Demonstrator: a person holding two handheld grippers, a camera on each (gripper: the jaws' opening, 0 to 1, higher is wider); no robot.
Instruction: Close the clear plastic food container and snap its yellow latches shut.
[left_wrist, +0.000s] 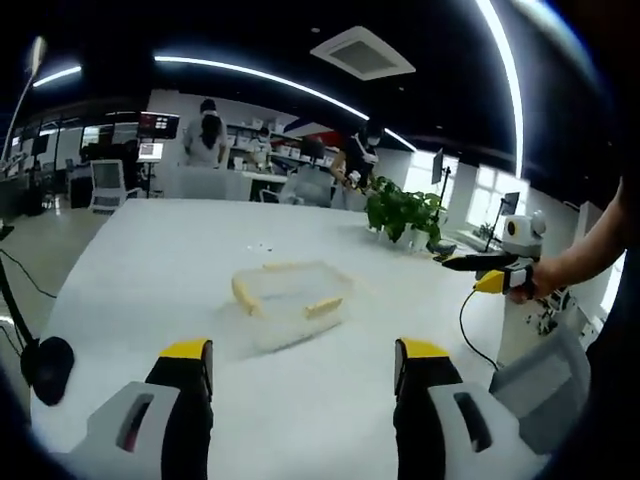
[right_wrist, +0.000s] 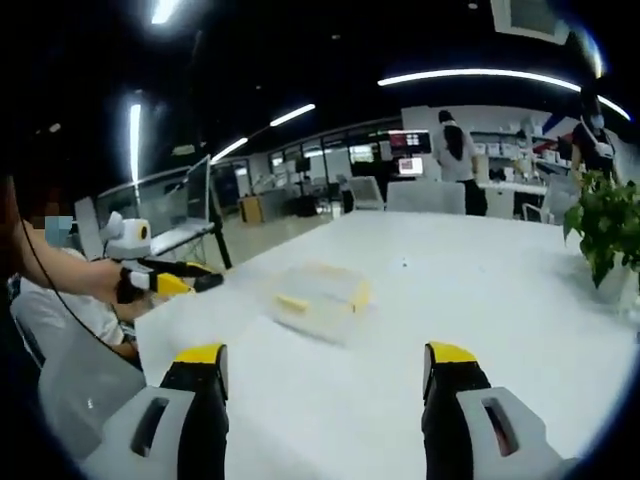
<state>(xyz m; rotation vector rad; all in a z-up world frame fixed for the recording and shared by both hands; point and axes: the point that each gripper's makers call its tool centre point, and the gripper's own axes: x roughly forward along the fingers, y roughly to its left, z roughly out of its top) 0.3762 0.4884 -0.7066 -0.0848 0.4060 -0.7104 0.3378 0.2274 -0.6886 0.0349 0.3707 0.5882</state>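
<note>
- Container (left_wrist: 292, 300), left gripper view: one clear plastic food box sat on the white table (left_wrist: 150, 270), ahead of the jaws and near the table's middle. Two yellow latches (left_wrist: 323, 306) were countable on its sides, plus a pale yellow strip along the far rim.
- Left gripper (left_wrist: 302, 368), same view: its two yellow-tipped jaws stood spread wide with bare table between them, short of the container and holding nothing.
- Right gripper (left_wrist: 470, 267), same view: it entered from the right, held in a hand (left_wrist: 522, 283) off the table edge; whether its jaws were spread could not be told. One potted plant (left_wrist: 405, 214) stood beyond.
- Container (right_wrist: 318, 293), right gripper view: it lay ahead of the jaws, slightly left of centre, with yellow visible on two sides.
- Right gripper (right_wrist: 325, 372), same view: two jaws spread apart, empty, clear of the container.
- Left gripper (right_wrist: 185, 278), same view: held at the left, pointing toward the container.
</note>
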